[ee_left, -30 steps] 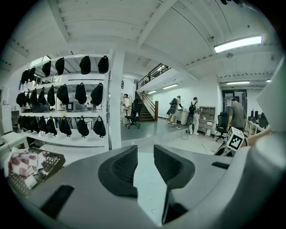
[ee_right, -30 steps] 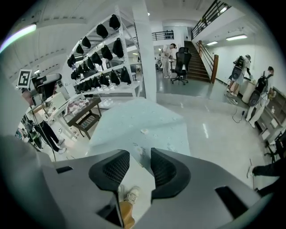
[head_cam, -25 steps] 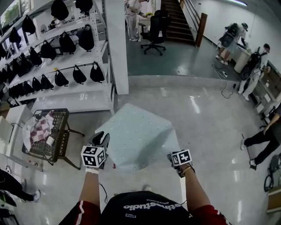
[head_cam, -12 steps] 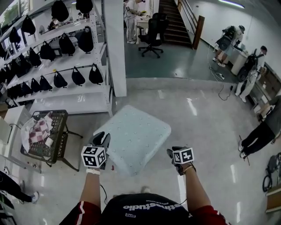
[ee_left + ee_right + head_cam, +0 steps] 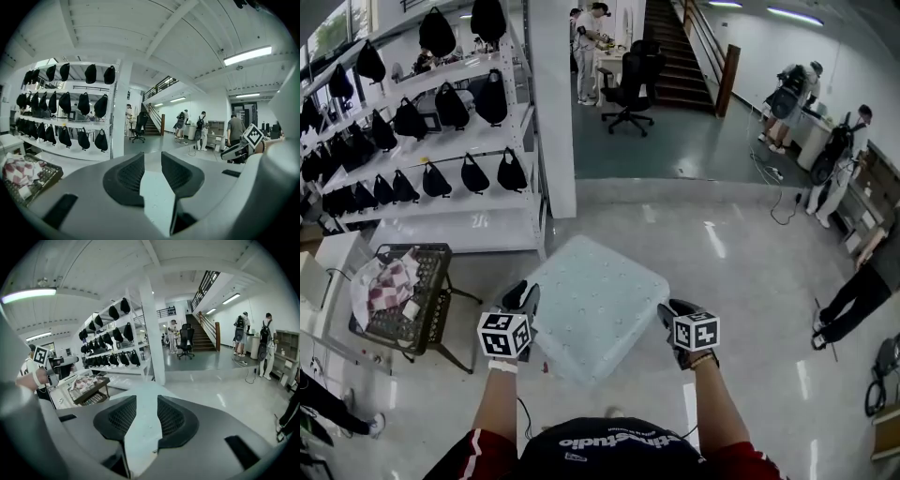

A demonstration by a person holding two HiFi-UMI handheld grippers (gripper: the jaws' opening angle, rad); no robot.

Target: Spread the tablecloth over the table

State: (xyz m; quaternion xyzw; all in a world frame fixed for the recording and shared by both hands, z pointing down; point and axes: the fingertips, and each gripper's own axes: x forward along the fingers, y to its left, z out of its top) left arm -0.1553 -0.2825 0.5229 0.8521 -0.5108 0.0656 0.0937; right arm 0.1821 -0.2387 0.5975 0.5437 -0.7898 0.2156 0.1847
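The tablecloth (image 5: 598,302), pale mint with small dots, billows in front of me and hides the table under it. My left gripper (image 5: 525,300) is shut on the cloth's near left edge. My right gripper (image 5: 668,314) is shut on its near right edge. In the left gripper view the left gripper (image 5: 152,161) has a strip of tablecloth (image 5: 157,192) pinched between its dark pads. In the right gripper view the right gripper (image 5: 146,404) likewise clamps a fold of tablecloth (image 5: 143,437). Both grippers are held up at about the same height.
A wire basket (image 5: 427,319) with checked cloths stands at the left. Behind it are white shelves (image 5: 441,164) hung with black bags and a white pillar (image 5: 551,103). An office chair (image 5: 630,84) and stairs are further back. People (image 5: 853,300) stand at the right.
Both grippers have risen with the cloth, the right one more. The cloth has puffed up and its spread looks narrower than a second ago.
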